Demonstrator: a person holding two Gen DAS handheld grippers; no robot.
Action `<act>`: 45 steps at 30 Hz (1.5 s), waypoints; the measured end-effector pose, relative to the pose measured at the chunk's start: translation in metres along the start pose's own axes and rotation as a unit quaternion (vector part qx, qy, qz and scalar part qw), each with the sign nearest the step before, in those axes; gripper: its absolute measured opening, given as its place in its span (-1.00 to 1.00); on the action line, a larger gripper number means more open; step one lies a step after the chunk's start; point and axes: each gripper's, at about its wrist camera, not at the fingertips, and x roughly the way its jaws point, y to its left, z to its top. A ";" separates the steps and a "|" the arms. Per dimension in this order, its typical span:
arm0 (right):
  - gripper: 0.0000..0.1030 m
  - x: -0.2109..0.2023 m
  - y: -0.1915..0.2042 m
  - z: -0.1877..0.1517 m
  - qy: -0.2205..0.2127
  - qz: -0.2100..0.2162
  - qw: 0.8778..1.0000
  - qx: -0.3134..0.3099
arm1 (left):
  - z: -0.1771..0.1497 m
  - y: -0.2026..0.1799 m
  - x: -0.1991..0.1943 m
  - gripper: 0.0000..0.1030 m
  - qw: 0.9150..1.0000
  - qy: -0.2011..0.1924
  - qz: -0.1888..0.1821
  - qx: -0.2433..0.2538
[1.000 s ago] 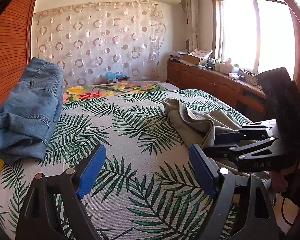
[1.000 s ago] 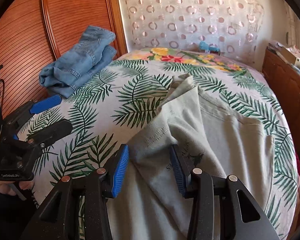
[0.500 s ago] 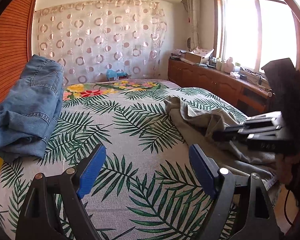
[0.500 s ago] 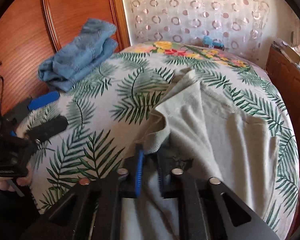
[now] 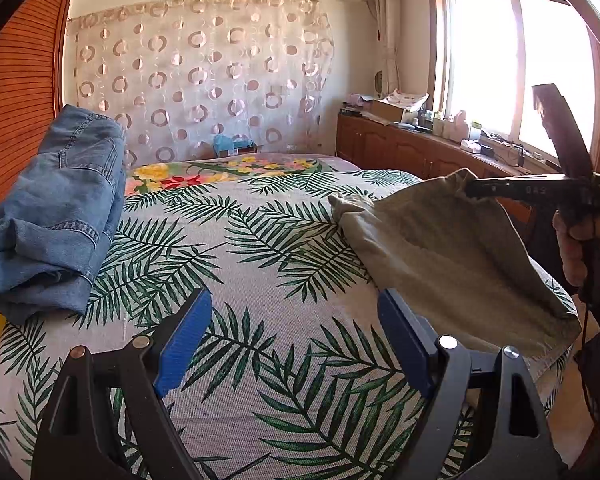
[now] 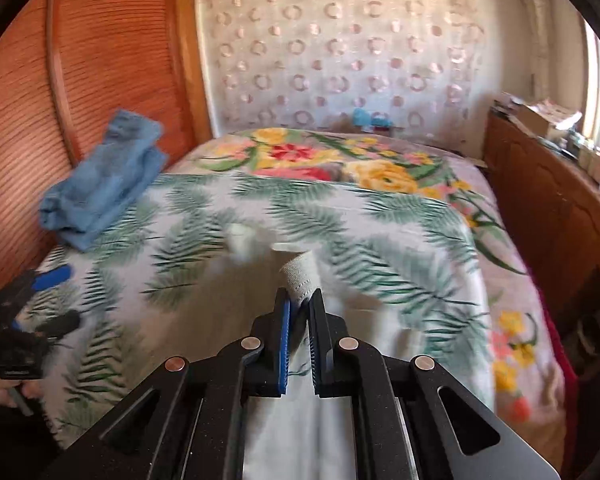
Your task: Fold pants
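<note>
Grey-green pants (image 5: pixel 452 252) hang lifted over the right side of the bed, one edge raised in a tent shape. My right gripper (image 6: pixel 300 300) is shut on a hemmed edge of the pants (image 6: pixel 302 278); from the left wrist view it (image 5: pixel 470 190) shows side-on, held by a hand (image 5: pixel 580 244) at the far right. My left gripper (image 5: pixel 296 340) stands open above the leaf-print bedspread (image 5: pixel 260 264), nothing between its blue pads (image 5: pixel 184 340). In the right wrist view the left gripper (image 6: pixel 50 300) sits low at the left edge.
Folded blue jeans (image 5: pixel 56 216) lie on the bed's left side against a wooden slatted panel (image 6: pixel 100 80). A wooden cabinet (image 5: pixel 412 152) with clutter runs along the right under a bright window (image 5: pixel 512 64). A circle-pattern curtain (image 5: pixel 196 76) hangs behind the bed.
My right gripper closed on the pants' edge, then rose and pulled the cloth up off the bed. The left gripper stayed where it was, still open.
</note>
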 end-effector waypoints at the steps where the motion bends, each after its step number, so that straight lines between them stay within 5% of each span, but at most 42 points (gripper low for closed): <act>1: -0.84 0.001 -0.005 0.000 0.000 -0.004 1.000 0.004 | 0.000 0.000 0.000 0.66 1.000 0.000 0.000 0.000; 3: -0.84 0.003 -0.015 -0.001 0.001 -0.018 1.000 0.017 | 0.000 0.000 0.000 0.66 1.000 0.000 0.000 0.001; 9: -0.36 0.006 -0.022 0.002 0.004 -0.034 0.999 0.034 | 0.000 -0.001 0.001 0.66 1.000 0.002 0.002 0.001; 19: -0.34 0.020 -0.041 -0.008 0.031 -0.040 0.998 0.047 | 0.000 -0.001 0.001 0.66 1.000 0.003 0.003 0.002; 29: -0.34 -0.034 -0.035 -0.063 0.025 -0.011 0.997 0.070 | -0.002 -0.003 0.006 0.66 1.000 0.013 0.005 0.014; 34: -0.16 -0.061 -0.030 -0.093 0.020 -0.005 0.996 0.089 | 0.000 -0.010 0.005 0.66 0.999 0.014 0.009 0.032; 45: -0.13 -0.101 -0.017 -0.121 0.020 -0.018 0.996 0.084 | 0.003 -0.073 -0.014 0.66 0.993 0.052 -0.057 0.086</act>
